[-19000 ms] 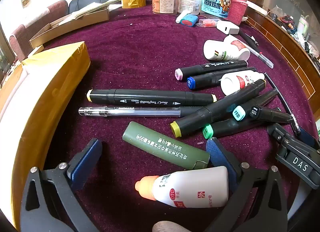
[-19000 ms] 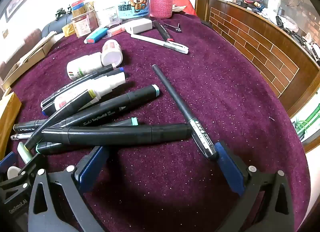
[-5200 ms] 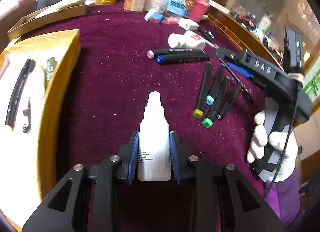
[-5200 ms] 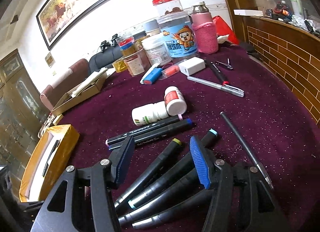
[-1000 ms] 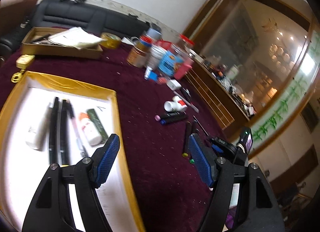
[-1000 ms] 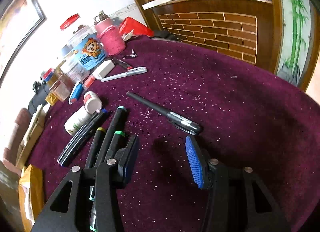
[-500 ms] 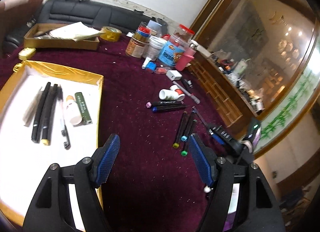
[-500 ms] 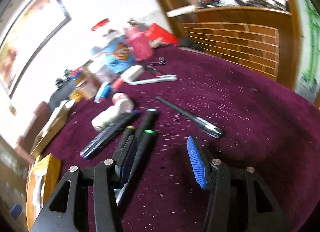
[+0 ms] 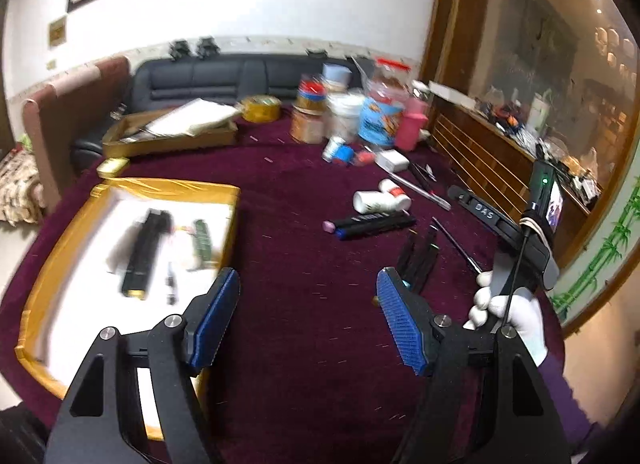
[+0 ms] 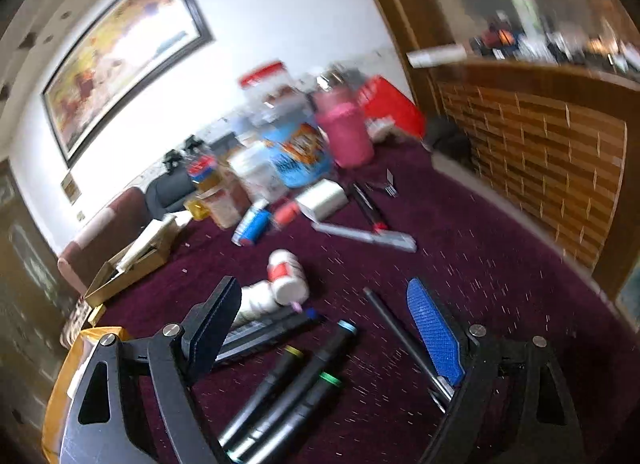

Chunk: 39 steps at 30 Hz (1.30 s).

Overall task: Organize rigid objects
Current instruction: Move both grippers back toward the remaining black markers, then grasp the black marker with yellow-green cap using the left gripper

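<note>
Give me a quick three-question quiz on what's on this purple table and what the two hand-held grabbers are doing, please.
1. True or false: the left gripper holds a bottle between its fingers.
2. What lies under the right gripper?
A. scissors
B. black markers
C. a roll of tape
3. Where are the items already sorted?

Key
1. False: its fingers stand apart with nothing between them.
2. B. Its fingers have just been opening, and nothing is gripped between them.
3. In the gold-edged tray on the left of the table, seen from the left wrist camera.
</note>
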### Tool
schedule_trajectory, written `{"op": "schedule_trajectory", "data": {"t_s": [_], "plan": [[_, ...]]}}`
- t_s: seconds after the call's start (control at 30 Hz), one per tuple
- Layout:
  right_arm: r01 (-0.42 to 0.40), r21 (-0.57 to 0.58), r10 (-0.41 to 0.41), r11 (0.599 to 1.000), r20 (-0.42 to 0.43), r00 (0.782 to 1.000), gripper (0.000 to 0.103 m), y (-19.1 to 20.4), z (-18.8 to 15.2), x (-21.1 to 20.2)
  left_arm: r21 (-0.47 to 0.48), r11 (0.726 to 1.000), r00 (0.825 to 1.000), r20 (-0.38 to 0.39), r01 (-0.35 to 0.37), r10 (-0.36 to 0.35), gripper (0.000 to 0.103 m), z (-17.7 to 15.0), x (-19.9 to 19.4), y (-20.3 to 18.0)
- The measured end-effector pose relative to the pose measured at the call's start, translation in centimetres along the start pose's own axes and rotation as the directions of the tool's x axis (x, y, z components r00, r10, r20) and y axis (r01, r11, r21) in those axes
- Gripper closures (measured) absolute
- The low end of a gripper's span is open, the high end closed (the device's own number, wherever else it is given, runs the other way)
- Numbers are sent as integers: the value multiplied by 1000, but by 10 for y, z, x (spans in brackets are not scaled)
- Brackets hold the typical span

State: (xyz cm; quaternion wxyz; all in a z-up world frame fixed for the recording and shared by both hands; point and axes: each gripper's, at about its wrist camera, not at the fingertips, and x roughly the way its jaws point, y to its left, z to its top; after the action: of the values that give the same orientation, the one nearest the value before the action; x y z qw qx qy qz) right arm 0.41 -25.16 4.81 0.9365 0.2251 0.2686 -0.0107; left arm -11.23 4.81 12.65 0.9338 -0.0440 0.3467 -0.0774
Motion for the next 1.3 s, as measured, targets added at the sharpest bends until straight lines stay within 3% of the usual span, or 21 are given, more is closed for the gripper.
{"op": "schedule_trajectory", "data": {"t_s": [0.07, 0.27, 0.33, 0.5, 0.53, 0.57, 0.6, 0.63, 0.67, 0.9, 0.97, 1.1, 1.23, 1.27, 1.3], "plan": [[-32, 55, 33, 998, -10, 999, 22, -11, 3, 1, 30, 999, 998, -58, 27, -25, 32, 3, 27, -18], [-4, 79, 4, 997, -3, 1000, 22, -19, 5, -2, 194, 972, 978, -184, 134, -99, 33, 3, 111, -75], [25, 59, -25, 998, 9, 1000, 22, -18, 6, -3, 261, 958, 976, -210, 121, -66, 33, 0, 135, -88], [71, 38, -73, 997, 40, 997, 22, -18, 9, -6, 288, 941, 956, -276, 178, -96, 33, -5, 173, -99], [72, 37, -73, 997, 36, 997, 22, -18, 9, -4, 269, 942, 955, -268, 202, -128, 46, -4, 174, -96], [74, 36, -75, 997, 30, 997, 22, -18, 9, -3, 245, 942, 948, -275, 228, -159, 67, -3, 174, -91], [78, 33, -79, 996, 22, 997, 22, -18, 9, -1, 216, 942, 939, -286, 258, -191, 76, -2, 173, -87], [82, 28, -82, 996, 13, 997, 22, -17, 8, 2, 194, 943, 933, -295, 271, -207, 92, -2, 172, -84], [83, 26, -83, 996, 8, 996, 22, -17, 8, 2, 188, 945, 933, -298, 266, -203, 94, -4, 166, -77], [88, 23, -88, 996, -11, 996, 22, -17, 5, 3, 133, 967, 933, -319, 217, -165, 94, -28, 125, -29], [81, 35, -80, 996, -24, 997, 22, -19, 5, 5, 121, 964, 933, -303, 239, -193, 94, -30, 113, -24], [83, 47, -82, 995, -22, 996, 22, -21, 4, 3, 146, 965, 951, -253, 217, -175, 90, -22, 110, -30], [97, 43, -97, 994, -16, 995, 22, -22, 5, 3, 192, 962, 950, -282, 195, -137, 60, -23, 139, -46], [97, 41, -97, 994, -20, 995, 22, -21, 5, 4, 209, 959, 945, -302, 192, -123, 60, -27, 153, -51], [101, 37, -100, 994, -25, 995, 22, -21, 5, 6, 225, 956, 953, -279, 188, -122, 59, -29, 154, -53]]}}
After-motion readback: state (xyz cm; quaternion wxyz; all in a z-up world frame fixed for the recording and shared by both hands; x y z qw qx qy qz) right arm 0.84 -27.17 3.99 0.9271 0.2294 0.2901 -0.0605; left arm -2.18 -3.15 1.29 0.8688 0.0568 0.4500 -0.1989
